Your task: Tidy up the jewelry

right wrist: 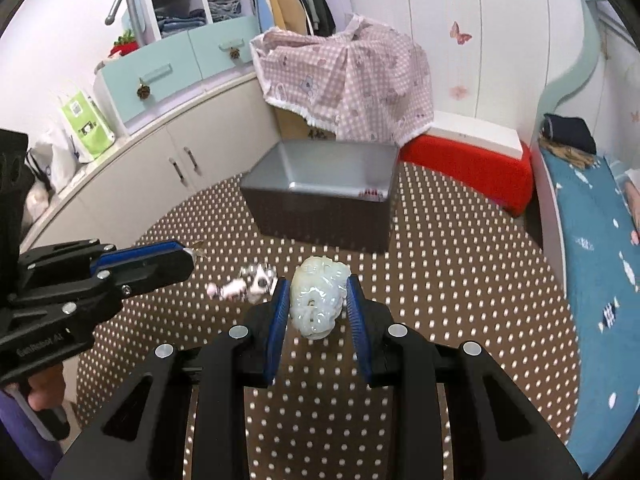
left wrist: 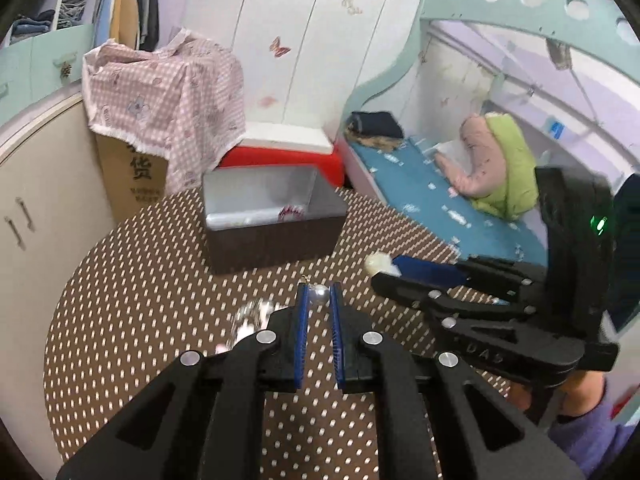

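My left gripper (left wrist: 319, 295) is shut on a small pearl earring (left wrist: 320, 294) with a gold hook, held above the dotted brown table (left wrist: 140, 280). My right gripper (right wrist: 316, 300) is shut on a white carved jade pendant (right wrist: 318, 300), also above the table. In the left wrist view the right gripper (left wrist: 384, 268) comes in from the right with the pendant (left wrist: 377, 263) at its tip. In the right wrist view the left gripper (right wrist: 188, 258) comes in from the left. A blurred bead bracelet (right wrist: 248, 282) lies on the table (right wrist: 440, 280) between them. An open dark box (left wrist: 272, 216) with a pale lining stands further back.
A red and white container (left wrist: 288, 152) and a cardboard box under a pink checked cloth (left wrist: 168, 96) stand behind the table. A bed with a blue sheet (left wrist: 460, 208) is at the right. White cabinets (right wrist: 160, 172) curve along the left.
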### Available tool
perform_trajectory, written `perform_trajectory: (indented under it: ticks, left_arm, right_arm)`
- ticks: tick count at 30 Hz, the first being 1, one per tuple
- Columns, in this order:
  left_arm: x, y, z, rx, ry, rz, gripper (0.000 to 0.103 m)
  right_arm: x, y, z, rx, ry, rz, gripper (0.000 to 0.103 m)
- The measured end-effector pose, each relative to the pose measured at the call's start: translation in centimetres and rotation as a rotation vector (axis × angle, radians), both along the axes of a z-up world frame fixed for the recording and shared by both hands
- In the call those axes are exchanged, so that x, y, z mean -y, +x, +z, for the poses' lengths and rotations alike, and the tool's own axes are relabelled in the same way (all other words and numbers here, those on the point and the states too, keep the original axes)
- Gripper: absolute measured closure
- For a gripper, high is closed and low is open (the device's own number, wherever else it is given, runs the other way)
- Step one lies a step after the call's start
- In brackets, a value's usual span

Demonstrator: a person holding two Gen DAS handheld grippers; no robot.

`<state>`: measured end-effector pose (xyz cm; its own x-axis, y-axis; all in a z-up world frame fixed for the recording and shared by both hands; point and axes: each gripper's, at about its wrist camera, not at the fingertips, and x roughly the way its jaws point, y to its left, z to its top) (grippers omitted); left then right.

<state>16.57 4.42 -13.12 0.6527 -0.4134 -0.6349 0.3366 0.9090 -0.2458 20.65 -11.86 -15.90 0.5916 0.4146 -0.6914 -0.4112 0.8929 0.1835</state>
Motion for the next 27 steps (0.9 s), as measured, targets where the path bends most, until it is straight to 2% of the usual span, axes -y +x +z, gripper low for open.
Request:
perform_trajectory:
  ticks: [7, 13, 19, 24, 27]
  left_arm:
    - [-1.7, 4.3, 2.7, 0.003, -0.067, -0.036, 0.094]
    - [-2.2, 8.7, 3.3, -0.063, -0.133, -0.06, 0.094]
    - [-2.5, 12.8, 1.3, -0.172, -0.188, -0.07, 0.094]
    - [-2.9, 15.0, -1.4, -0.268, -0.156, -0.015, 0.094]
    - [-2.8, 15.6, -2.6, -0.295, -0.115, 0.011, 0.094]
  right_arm:
    - [-0.1, 3.5, 2.9, 0.035, 0.032, -0.013, 0.074]
    - [-0.7, 7.4, 4.0, 0.025, 0.059, -0.018, 0.074]
    - [-1.6, 11.1, 2.6, -0.032, 0.052, -0.02, 0.074]
    - [-2.5, 12.6, 0.8, -0.067, 0.024, -0.013, 0.074]
    - [-3.0, 13.0, 0.0, -0.081, 0.013, -0.005, 0.074]
